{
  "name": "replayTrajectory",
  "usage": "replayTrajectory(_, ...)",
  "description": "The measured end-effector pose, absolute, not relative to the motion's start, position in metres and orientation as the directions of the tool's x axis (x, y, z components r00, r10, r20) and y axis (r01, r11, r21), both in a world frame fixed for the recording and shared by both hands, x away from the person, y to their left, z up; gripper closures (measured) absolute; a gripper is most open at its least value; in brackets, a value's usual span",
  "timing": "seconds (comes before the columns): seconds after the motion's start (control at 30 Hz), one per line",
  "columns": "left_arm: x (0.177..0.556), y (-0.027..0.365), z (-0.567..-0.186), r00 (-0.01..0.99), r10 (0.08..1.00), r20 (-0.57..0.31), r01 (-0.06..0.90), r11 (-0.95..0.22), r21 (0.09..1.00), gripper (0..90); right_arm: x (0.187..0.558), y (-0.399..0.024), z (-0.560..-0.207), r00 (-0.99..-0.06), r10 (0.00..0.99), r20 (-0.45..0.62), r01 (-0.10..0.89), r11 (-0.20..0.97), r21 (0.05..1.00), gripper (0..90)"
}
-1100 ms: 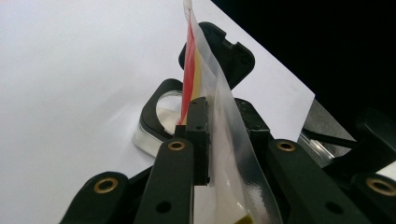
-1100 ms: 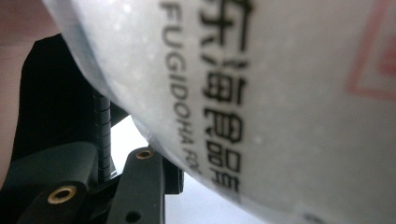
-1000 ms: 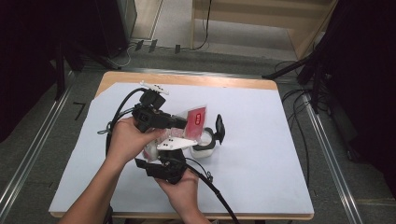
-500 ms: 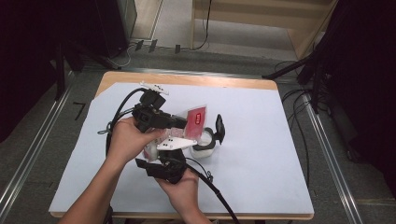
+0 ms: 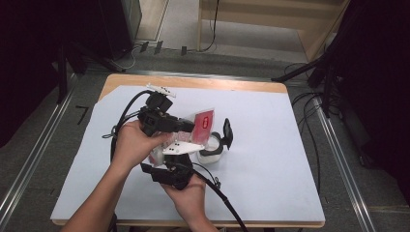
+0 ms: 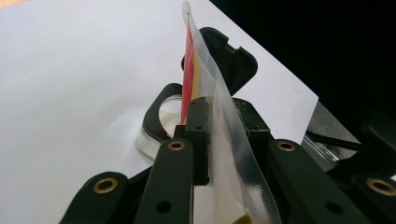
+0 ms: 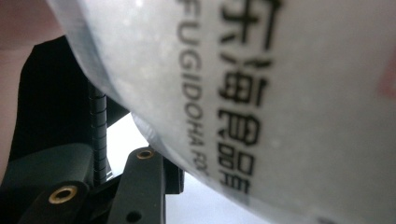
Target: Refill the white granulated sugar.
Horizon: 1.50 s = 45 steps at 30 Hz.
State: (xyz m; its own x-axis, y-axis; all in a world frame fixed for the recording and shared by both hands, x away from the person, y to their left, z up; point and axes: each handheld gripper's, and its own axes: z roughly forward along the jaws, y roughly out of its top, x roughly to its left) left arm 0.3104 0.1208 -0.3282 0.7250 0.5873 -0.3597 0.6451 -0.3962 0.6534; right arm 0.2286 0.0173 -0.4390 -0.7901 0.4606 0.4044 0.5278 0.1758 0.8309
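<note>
A clear plastic pouch (image 5: 203,121) with a red label hangs tilted over a small clear jar (image 5: 211,147), whose black flip lid (image 5: 227,133) stands open. My left gripper (image 5: 188,124) is shut on the pouch's thin upper edge. In the left gripper view the pouch (image 6: 201,70) rises edge-on between the jaws, with the jar (image 6: 161,119) and lid (image 6: 224,56) just beyond. My right gripper (image 5: 167,157) points up from below and is shut on the pouch's fuller lower end. In the right gripper view the printed pouch (image 7: 280,93) bulges against one black finger (image 7: 140,182); the other finger is hidden.
The jar stands near the middle of a white sheet (image 5: 270,145) that covers the wooden table (image 5: 193,81). Black cables (image 5: 123,118) trail from both grippers across the sheet's left and front. Dark stands and floor cables (image 5: 309,111) lie off the right edge.
</note>
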Motion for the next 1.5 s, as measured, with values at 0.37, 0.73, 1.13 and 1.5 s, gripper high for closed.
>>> replayTrajectory(0.37, 0.3119, 0.1199, -0.3265, 0.725, 0.582, -0.368, 0.646, -0.390, 0.656, 78.5, 0.2289, 0.0175, -0.4365, -0.787, 0.457, 0.415, 0.534, 0.167, 0.829, 62.4)
replayTrajectory(0.73, 0.3122, 0.1182, -0.3253, 0.730, 0.580, -0.360, 0.641, -0.401, 0.655, 78.5, 0.2283, 0.0164, -0.4357, -0.790, 0.461, 0.403, 0.526, 0.173, 0.833, 62.7)
replayTrajectory(1.13, 0.3128, 0.1173, -0.3244, 0.728, 0.582, -0.363, 0.644, -0.397, 0.654, 78.5, 0.2286, 0.0167, -0.4348, -0.784, 0.465, 0.410, 0.533, 0.166, 0.830, 62.7)
replayTrajectory(1.5, 0.3130, 0.1165, -0.3239, 0.730, 0.579, -0.362, 0.641, -0.399, 0.655, 78.5, 0.2281, 0.0158, -0.4337, -0.785, 0.465, 0.408, 0.531, 0.168, 0.831, 62.8)
